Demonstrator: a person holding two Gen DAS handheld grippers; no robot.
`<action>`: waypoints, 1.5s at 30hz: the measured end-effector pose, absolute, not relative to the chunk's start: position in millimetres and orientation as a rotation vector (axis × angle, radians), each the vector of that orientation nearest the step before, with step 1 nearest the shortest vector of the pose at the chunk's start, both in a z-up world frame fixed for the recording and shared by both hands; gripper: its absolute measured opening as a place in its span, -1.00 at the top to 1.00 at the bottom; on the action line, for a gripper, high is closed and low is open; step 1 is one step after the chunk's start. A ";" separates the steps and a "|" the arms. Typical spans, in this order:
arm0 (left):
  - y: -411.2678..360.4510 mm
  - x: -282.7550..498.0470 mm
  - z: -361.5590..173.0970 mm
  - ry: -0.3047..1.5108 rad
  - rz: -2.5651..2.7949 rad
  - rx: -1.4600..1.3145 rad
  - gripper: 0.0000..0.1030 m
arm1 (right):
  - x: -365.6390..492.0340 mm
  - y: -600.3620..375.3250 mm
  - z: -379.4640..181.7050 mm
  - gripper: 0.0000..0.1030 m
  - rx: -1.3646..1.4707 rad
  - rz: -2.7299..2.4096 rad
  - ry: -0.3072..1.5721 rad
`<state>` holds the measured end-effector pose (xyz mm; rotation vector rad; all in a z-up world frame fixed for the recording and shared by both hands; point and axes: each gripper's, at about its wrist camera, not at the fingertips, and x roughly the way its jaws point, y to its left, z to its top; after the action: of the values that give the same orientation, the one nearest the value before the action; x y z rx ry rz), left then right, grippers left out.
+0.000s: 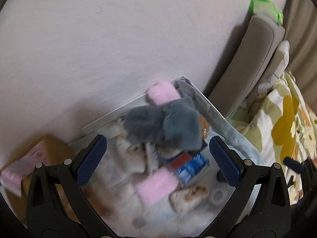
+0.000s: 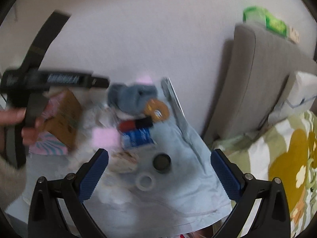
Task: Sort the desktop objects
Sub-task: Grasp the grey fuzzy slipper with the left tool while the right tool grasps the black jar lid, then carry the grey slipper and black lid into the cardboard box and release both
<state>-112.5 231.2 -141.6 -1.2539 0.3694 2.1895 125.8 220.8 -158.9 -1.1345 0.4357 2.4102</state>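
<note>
Both grippers are empty, jaws spread wide: the left gripper point(image 1: 157, 158) hovers over the grey plush toy point(image 1: 164, 125), the right gripper point(image 2: 159, 175) over the pale blue cloth point(image 2: 190, 158) that serves as the landmark; by my reading the sorting has hardly begun, since everything is heaped on that cloth with no separate groups visible. At the cloth's far end lies the plush toy, with a pink block point(image 1: 163, 94) touching it beyond; toward the cloth's middle sit a second pink block point(image 1: 156, 185), a blue-and-white box point(image 1: 190, 167) beside a red-and-black item point(image 2: 136, 125), and an orange round patch point(image 2: 156, 109); nearer the grippers rest a dark round cap point(image 2: 162, 162) and a clear tape roll point(image 2: 145, 182). Off the cloth's left edge stands a brown box point(image 2: 65, 119). Motion blur hides finer detail; all pieces remain to be placed.
</note>
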 end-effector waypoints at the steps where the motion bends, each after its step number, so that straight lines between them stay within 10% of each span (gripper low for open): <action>1: 240.5 -115.1 -148.9 0.395 2.181 -1.247 -0.99 | 126.6 223.7 -170.2 -0.99 -1.144 2.405 0.442; 11: 272.5 -140.1 -204.7 0.535 2.148 -1.320 -0.99 | 110.1 240.6 -231.5 -0.86 -1.195 2.418 0.502; 18: 262.6 -156.2 -204.6 0.436 2.128 -1.327 0.18 | 82.4 236.1 -254.3 0.35 -1.307 2.439 0.375; 28: 235.0 -155.6 -165.9 0.343 2.125 -1.370 0.75 | 87.1 226.3 -234.3 0.36 -1.285 2.426 0.351; 45: 200.9 -106.0 -81.1 0.273 2.151 -1.296 0.75 | 87.8 211.5 -152.4 0.36 -1.273 2.465 0.336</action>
<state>-106.0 200.9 -81.1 -1.2955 0.2735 2.1508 87.8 211.5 -152.4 -1.2731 0.3364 2.4646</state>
